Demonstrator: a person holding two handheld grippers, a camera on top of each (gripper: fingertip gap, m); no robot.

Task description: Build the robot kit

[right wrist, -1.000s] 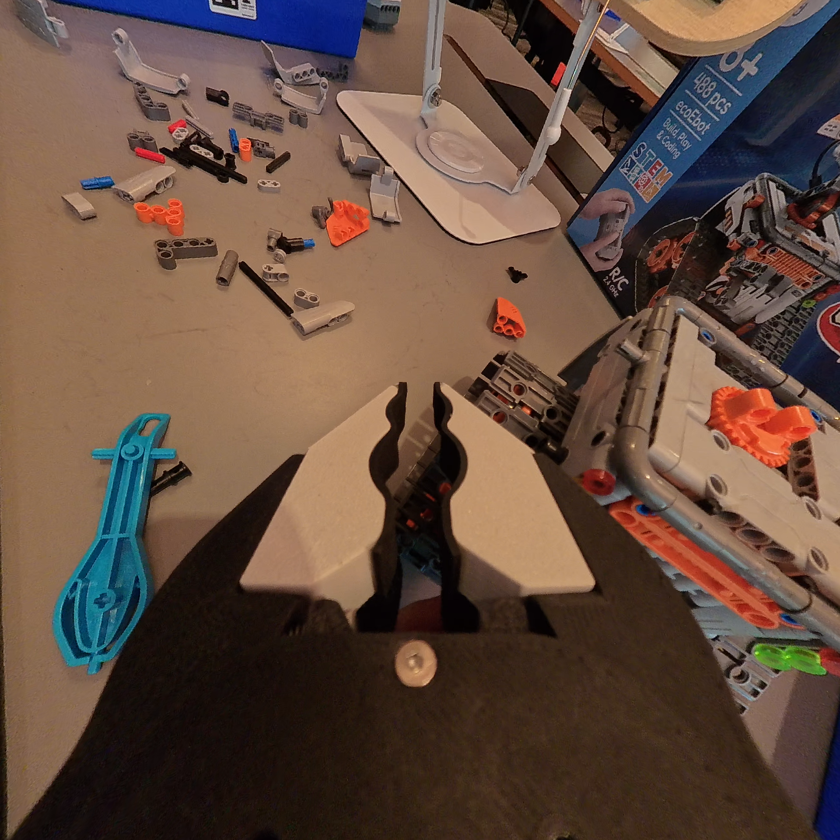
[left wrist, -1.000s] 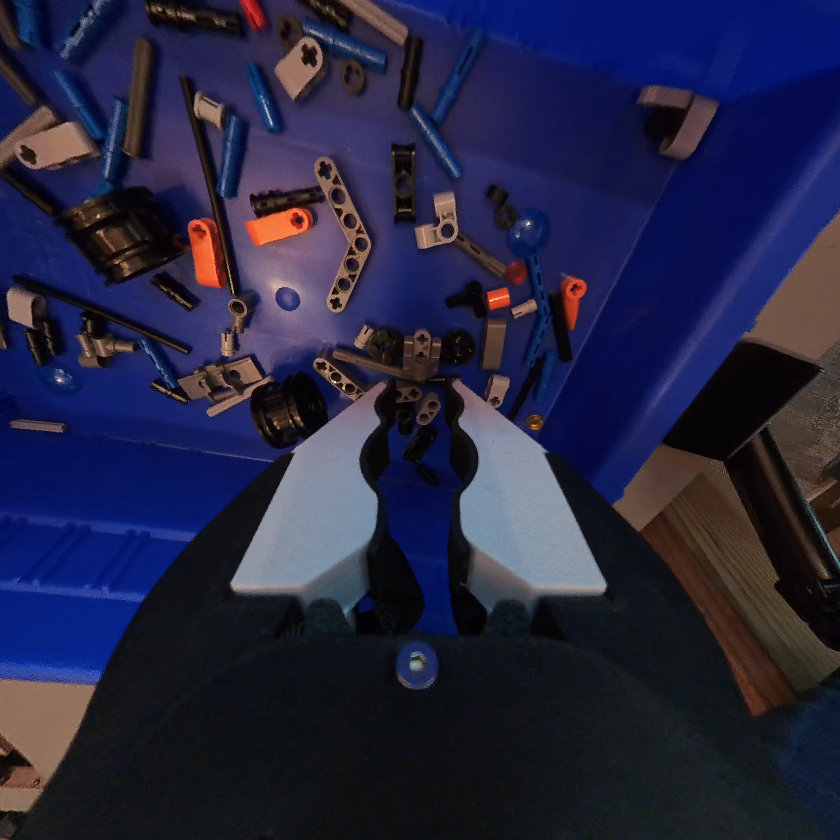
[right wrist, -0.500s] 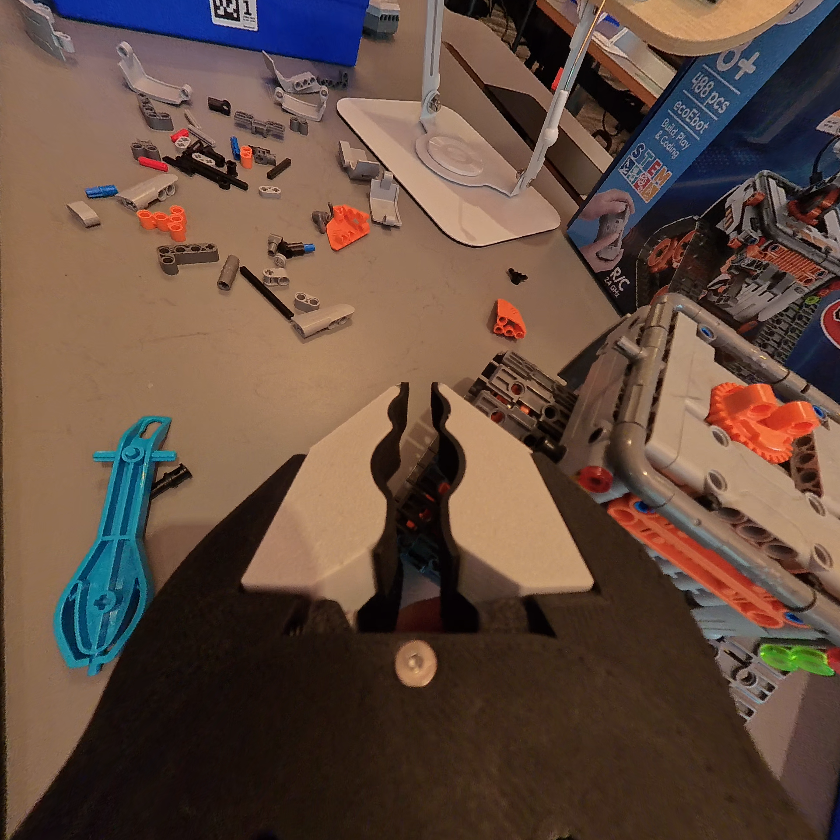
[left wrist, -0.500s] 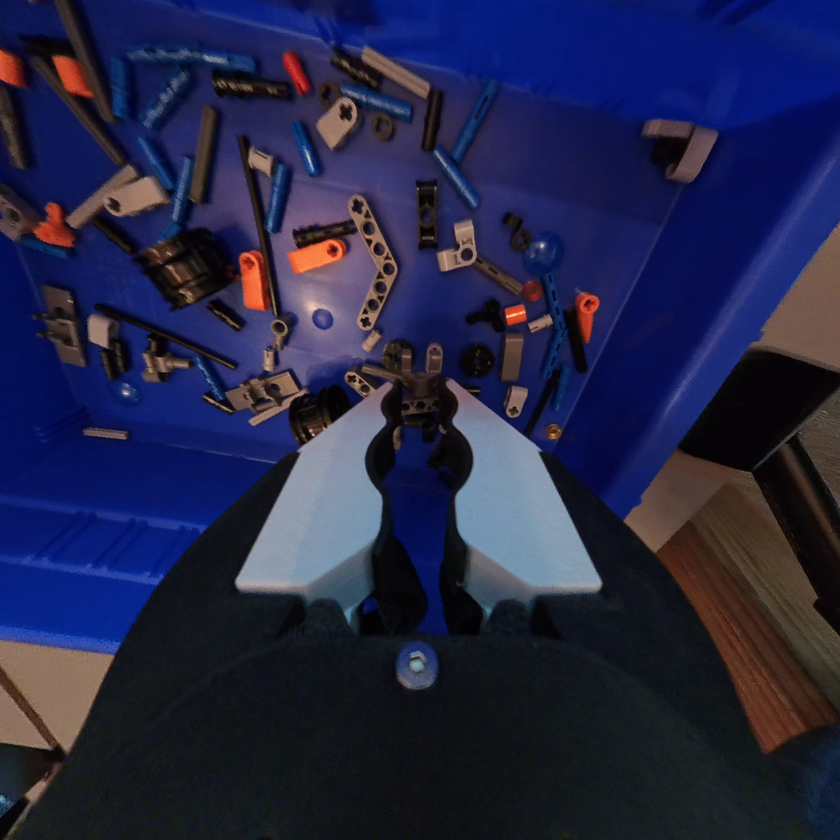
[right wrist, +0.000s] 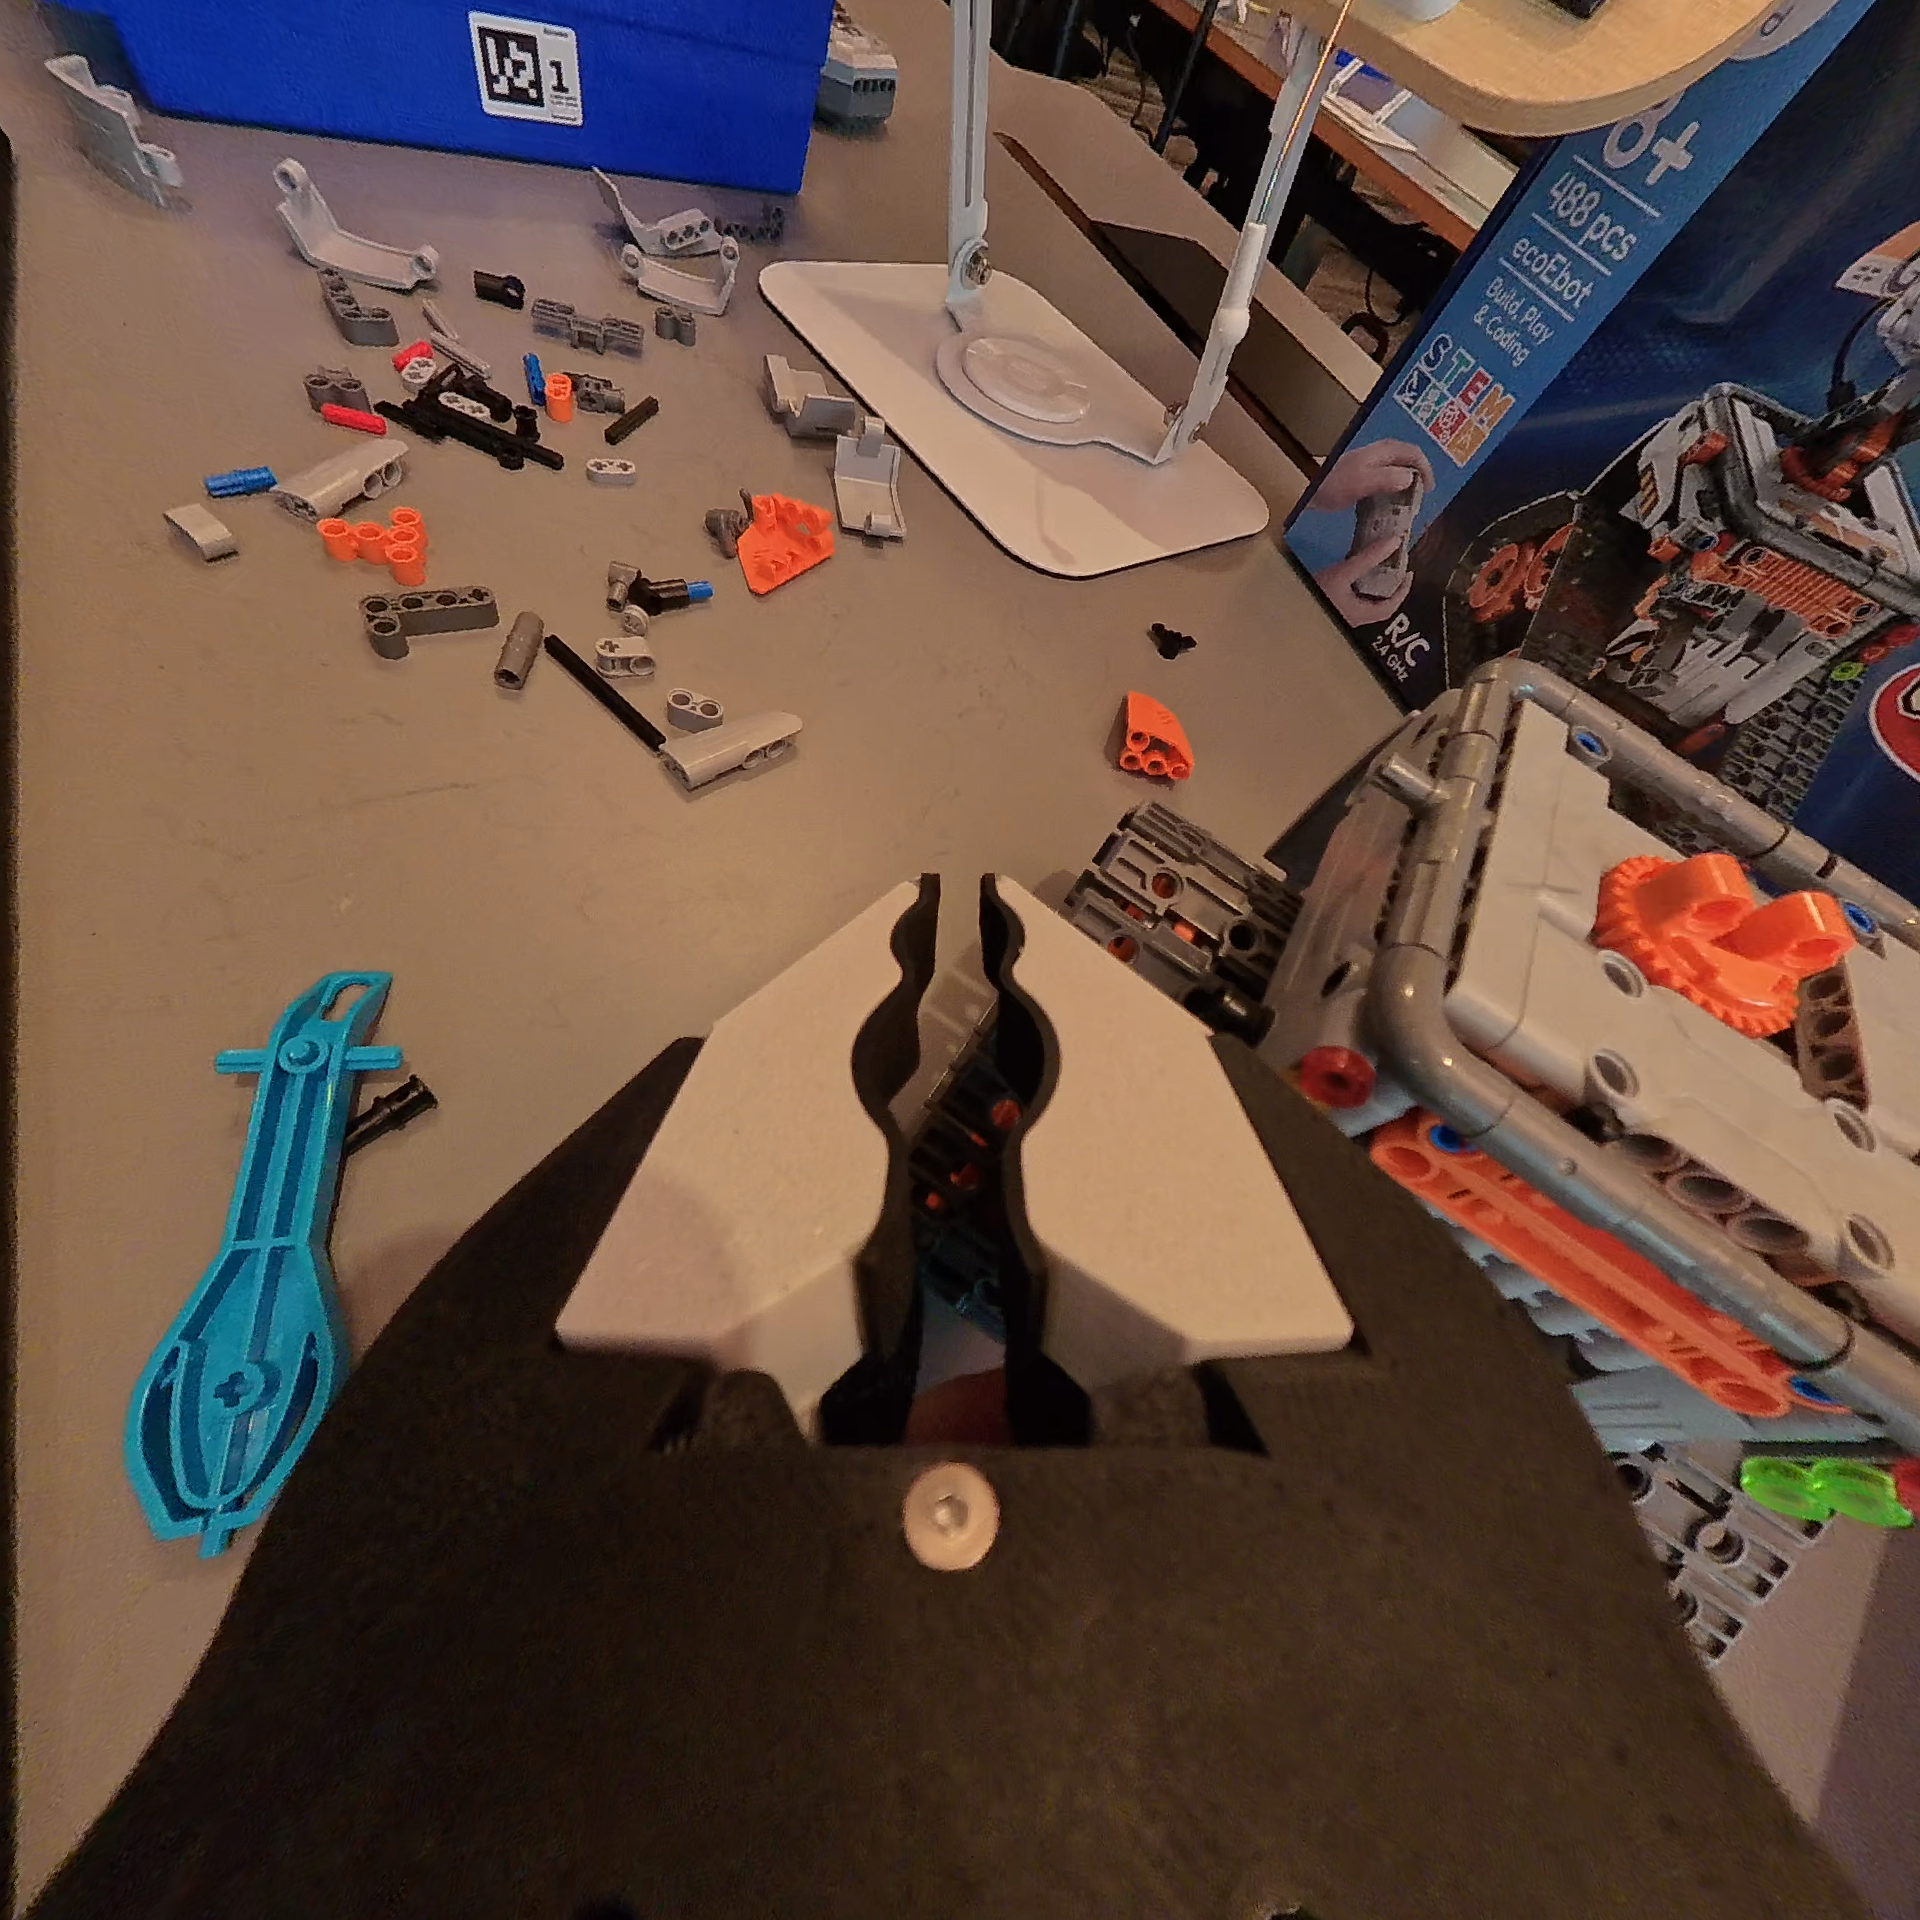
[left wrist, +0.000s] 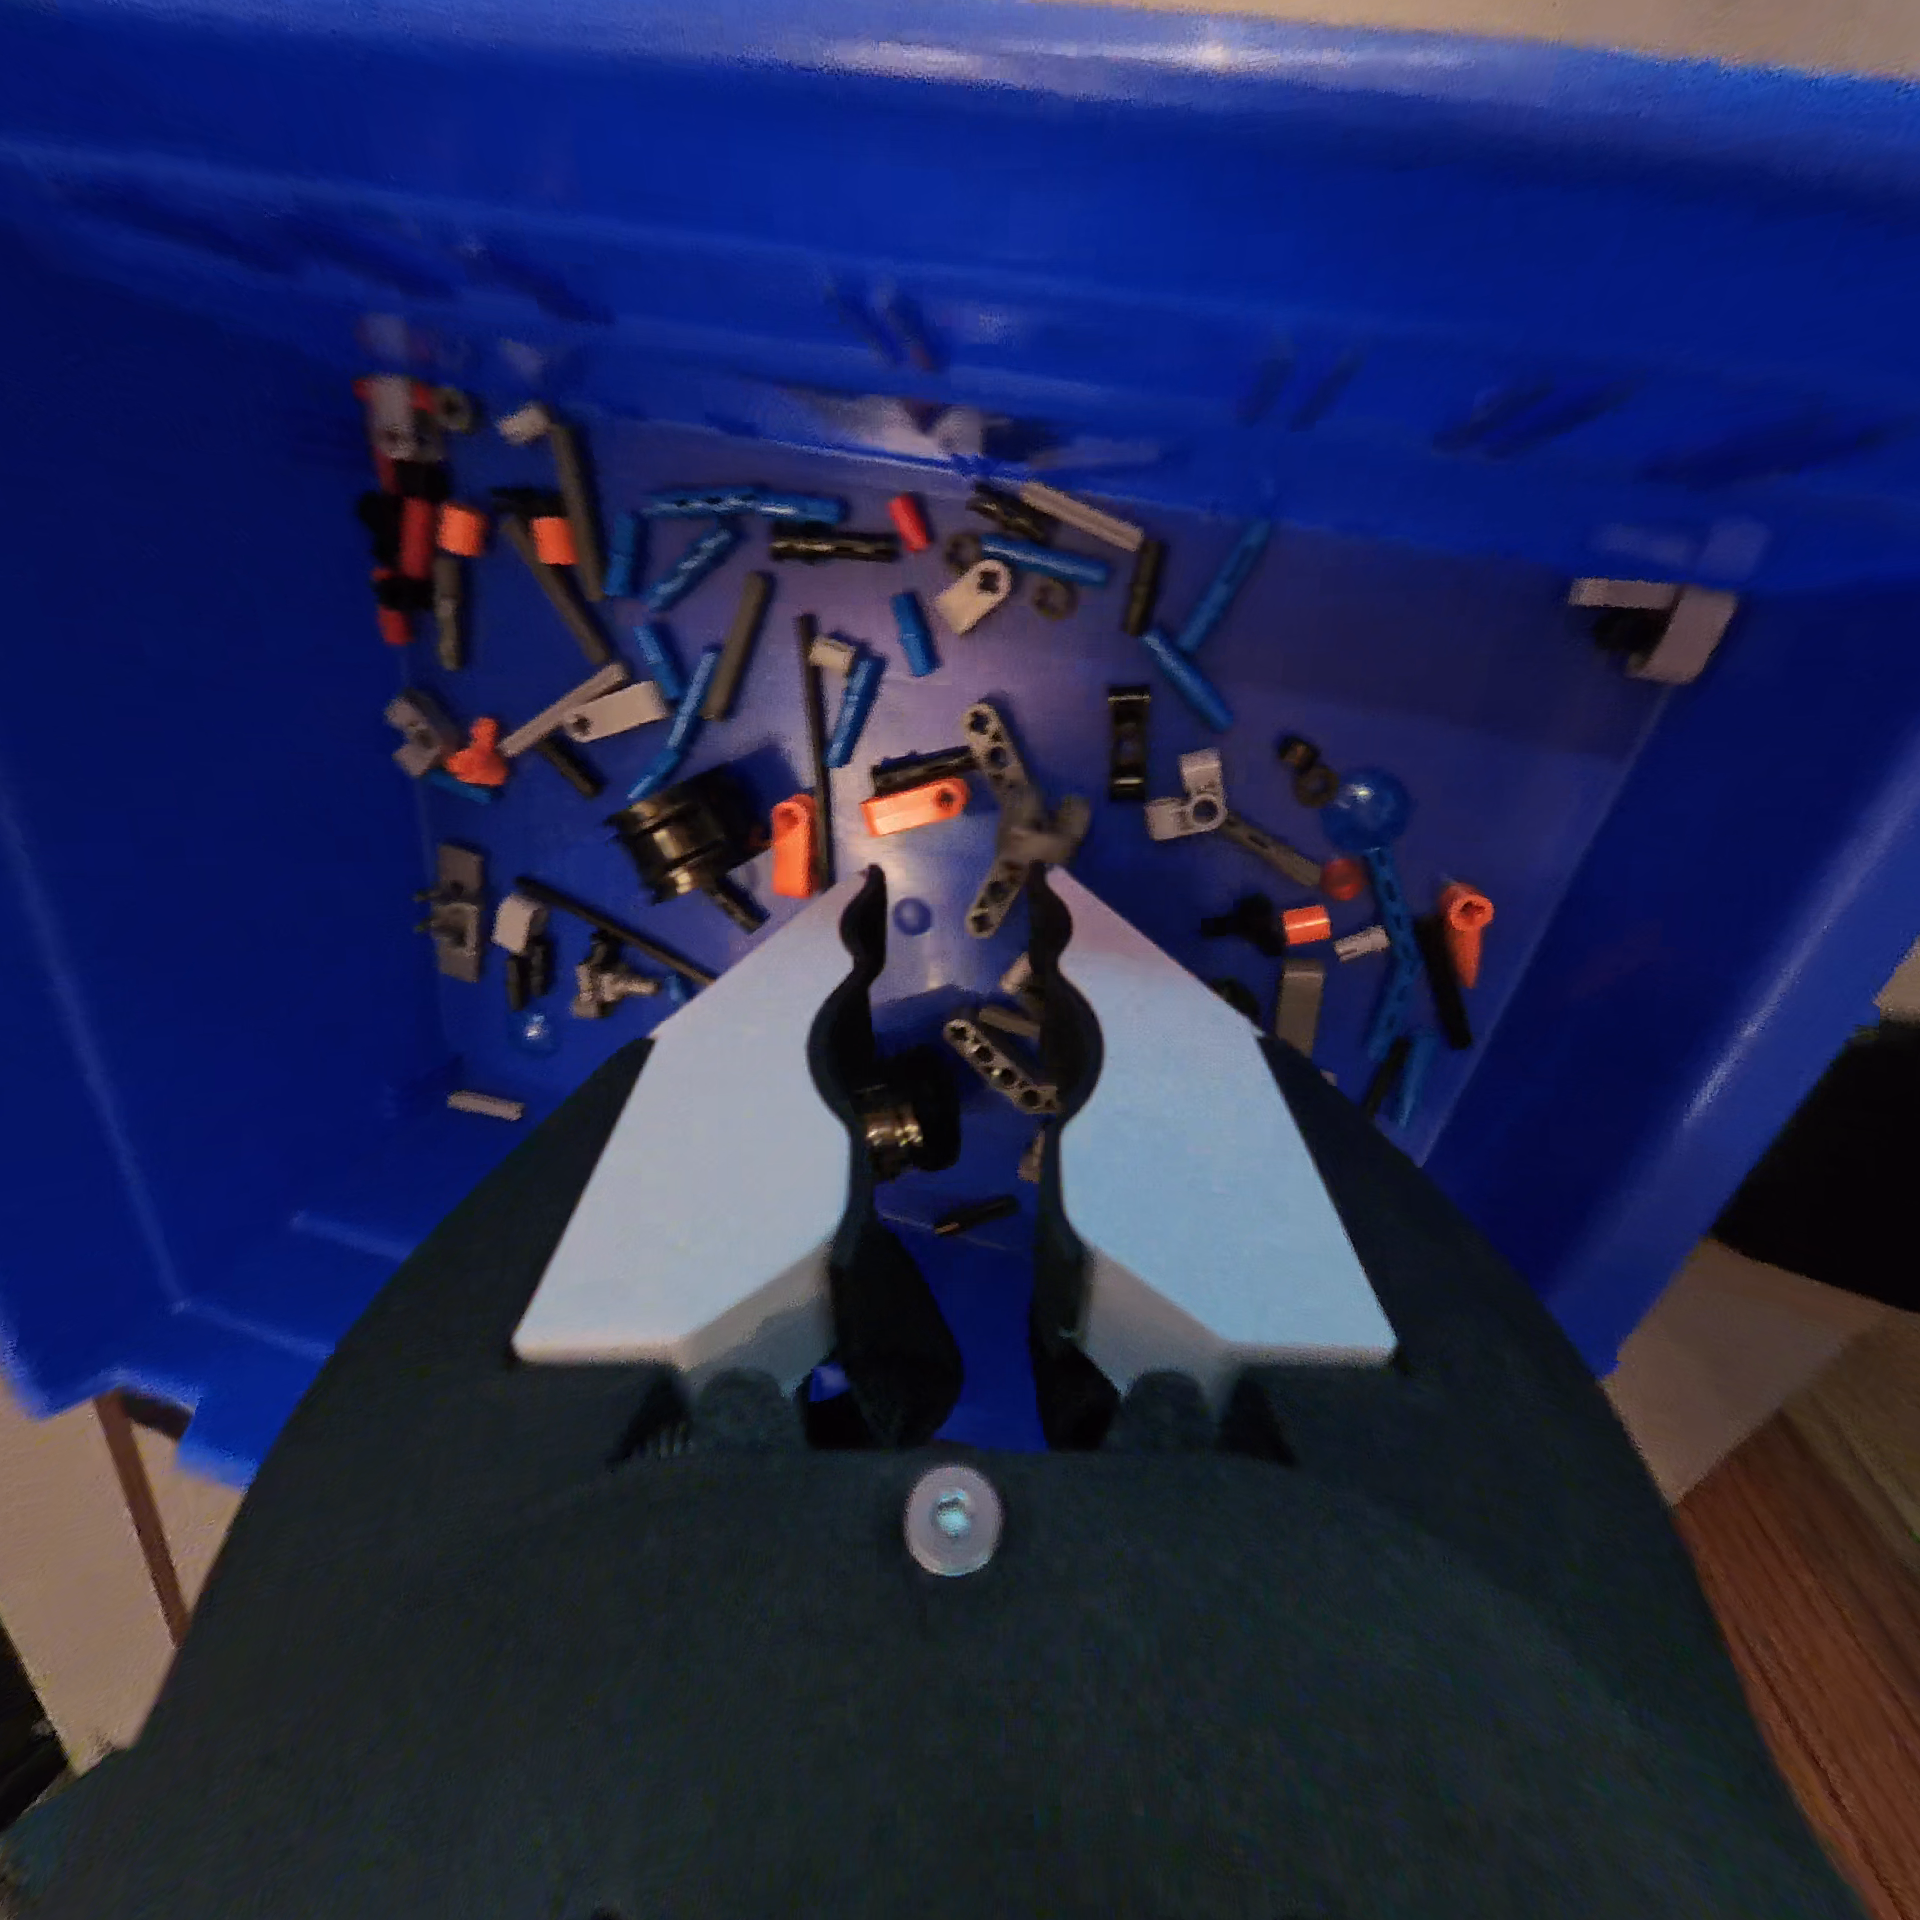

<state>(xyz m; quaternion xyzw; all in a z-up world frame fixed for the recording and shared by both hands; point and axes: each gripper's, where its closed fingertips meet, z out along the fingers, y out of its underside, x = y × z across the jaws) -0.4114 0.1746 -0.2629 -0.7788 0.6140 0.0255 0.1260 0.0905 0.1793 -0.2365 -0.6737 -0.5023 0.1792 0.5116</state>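
Left claw (left wrist: 956,894) spread apart above blue bin (left wrist: 260,727); small grey connector piece (left wrist: 1039,831) at its right fingertip, contact unclear. Right claw (right wrist: 961,894) nearly closed beside grey-and-orange brick model (right wrist: 1558,1091) on bench (right wrist: 312,831), grasp indiscernible

Blurred bin view, cropped model and box

In the left wrist view the blue bin (left wrist: 208,727) is motion-blurred; the small parts along its far wall, upper centre, smear beyond telling, and the left gripper (left wrist: 956,894) hides pieces at lower centre. In the right wrist view the right gripper (right wrist: 961,883) covers part of the brick-built model (right wrist: 1558,1039), so what its fingers touch cannot be told; the model and the printed box (right wrist: 1662,468) run off the right edge.
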